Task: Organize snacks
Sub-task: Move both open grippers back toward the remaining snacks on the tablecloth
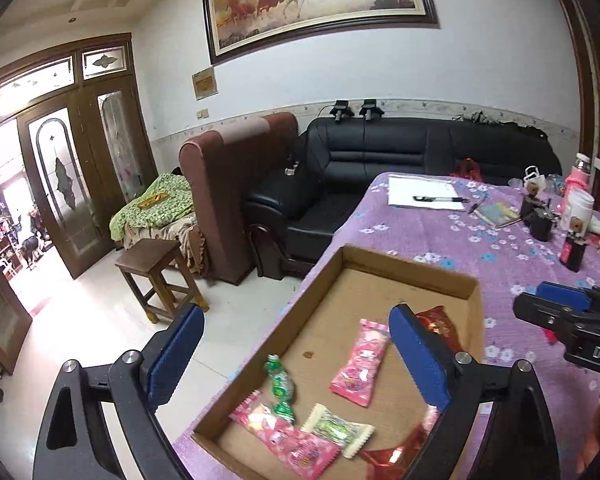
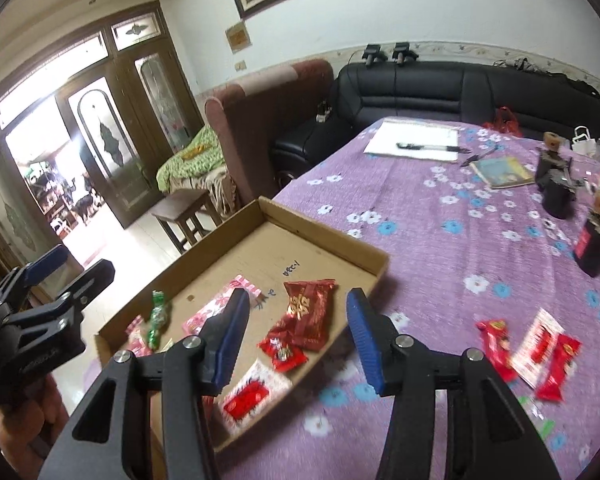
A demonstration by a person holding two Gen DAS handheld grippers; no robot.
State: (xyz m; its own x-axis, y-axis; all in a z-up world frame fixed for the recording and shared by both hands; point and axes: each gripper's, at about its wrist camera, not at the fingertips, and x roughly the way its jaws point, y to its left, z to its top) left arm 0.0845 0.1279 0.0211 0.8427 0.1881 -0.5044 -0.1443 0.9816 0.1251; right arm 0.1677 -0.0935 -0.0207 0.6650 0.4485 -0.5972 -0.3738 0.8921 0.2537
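Both tongs, left [image 1: 296, 354] and right [image 2: 296, 340], apart, empty. Risk: red packets [image 2: 528, 350] left on worktop [image 2: 440, 240] outside box [image 2: 324, 236].

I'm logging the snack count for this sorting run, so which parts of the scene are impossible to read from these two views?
- Left wrist view: the red packet in the cardboard tray is partly hidden behind the left gripper finger.
- Right wrist view: the pink packet is partly covered by the right gripper finger.
- Right wrist view: the red snacks on the tablecloth are motion-blurred, so their labels are unreadable.
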